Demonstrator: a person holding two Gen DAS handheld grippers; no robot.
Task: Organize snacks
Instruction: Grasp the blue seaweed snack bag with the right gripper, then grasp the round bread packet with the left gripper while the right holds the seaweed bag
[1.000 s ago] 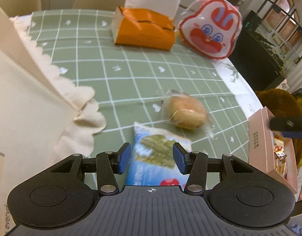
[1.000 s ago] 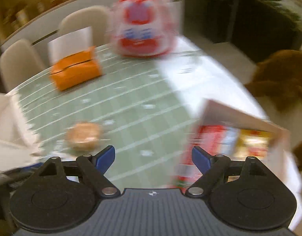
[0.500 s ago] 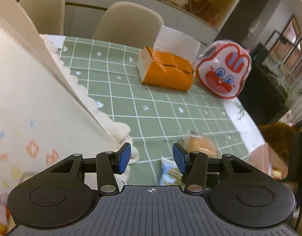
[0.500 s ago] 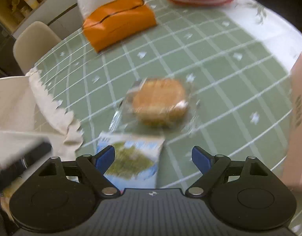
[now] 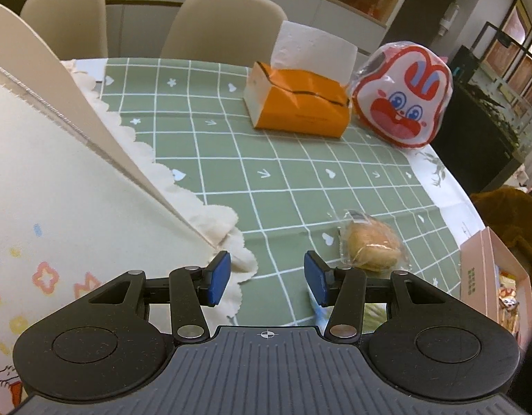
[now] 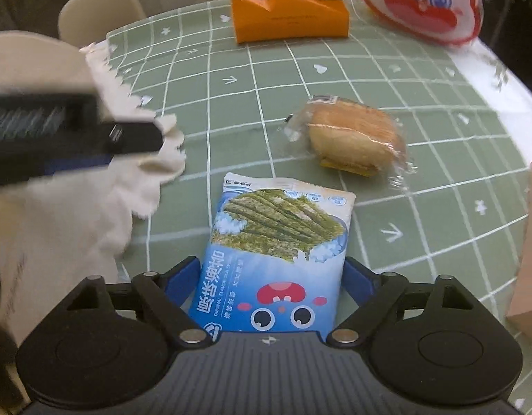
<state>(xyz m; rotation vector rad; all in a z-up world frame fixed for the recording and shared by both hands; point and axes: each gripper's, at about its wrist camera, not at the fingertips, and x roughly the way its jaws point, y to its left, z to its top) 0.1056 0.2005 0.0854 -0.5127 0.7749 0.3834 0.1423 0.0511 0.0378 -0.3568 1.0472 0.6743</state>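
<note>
Worktop (image 6: 421,159) under a green checked cloth, carrying everything. Cream cloth bag (image 5: 58,207) at the left edge, mouth slack, apparently the place for the snacks; pink box (image 5: 490,276) at the right edge. Seaweed snack packet (image 6: 276,252) lying flat near the front, wrapped bun (image 6: 352,138) just beyond it, both loose. Right hand-held gripper (image 6: 272,276) spread wide, fingers straddling the packet's lower end, not yet pressing it. Left hand-held gripper (image 5: 266,276) spread, holding nothing, close beside the bag's scalloped rim. Step in hand, by the look: picking up the packet. Next: squeeze shut across the packet, lift, carry to the bag.
</note>
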